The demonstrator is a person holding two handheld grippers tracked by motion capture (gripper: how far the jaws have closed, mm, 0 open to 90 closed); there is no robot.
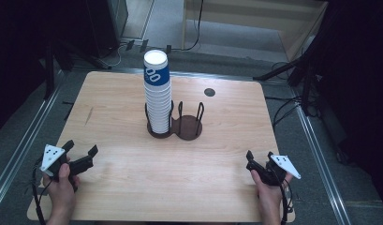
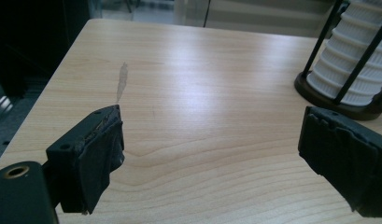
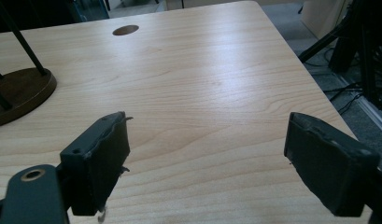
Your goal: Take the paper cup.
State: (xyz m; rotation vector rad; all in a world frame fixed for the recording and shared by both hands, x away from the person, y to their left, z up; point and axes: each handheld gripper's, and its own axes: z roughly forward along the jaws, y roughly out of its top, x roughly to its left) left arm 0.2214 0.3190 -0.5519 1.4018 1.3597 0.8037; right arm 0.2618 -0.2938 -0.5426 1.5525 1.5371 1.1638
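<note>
While both grippers wait at the near edge of the table [image 1: 114, 187], the stack of paper cups [image 1: 158, 93] stands well apart from them at mid-table, upright, its long axis vertical. It sits in the left ring of a dark two-ring cup holder [image 1: 175, 127]; the right ring is empty, with thin black uprights rising around each ring.

Left gripper [image 1: 80, 157]: held in the person's left hand, jaws spread wide, nothing between them. From these jaws the stack lies ahead and to the right; the left gripper view shows the ribbed lower cups [image 2: 354, 60] and the holder base at its upper right, beyond the right-hand jaw.

Right gripper [image 1: 260, 161]: held in the person's right hand, jaws likewise wide apart and empty. From these jaws the holder lies ahead and to the left; the right gripper view shows the empty ring's base [image 3: 20, 93] at its left edge.

Judgement: neither gripper is clearly nearer; the stack stands on the left gripper's side of the holder, the empty ring on the right gripper's side. A grasp on the top cup would call for a raised, sideways approach, as the stack rises well above the uprights.

Markings: the top cup carries a blue band with white characters, seemingly "00"; not legible beyond that. No other writing is readable. A round dark hole [image 1: 209, 92] lies in the tabletop behind the holder.
</note>
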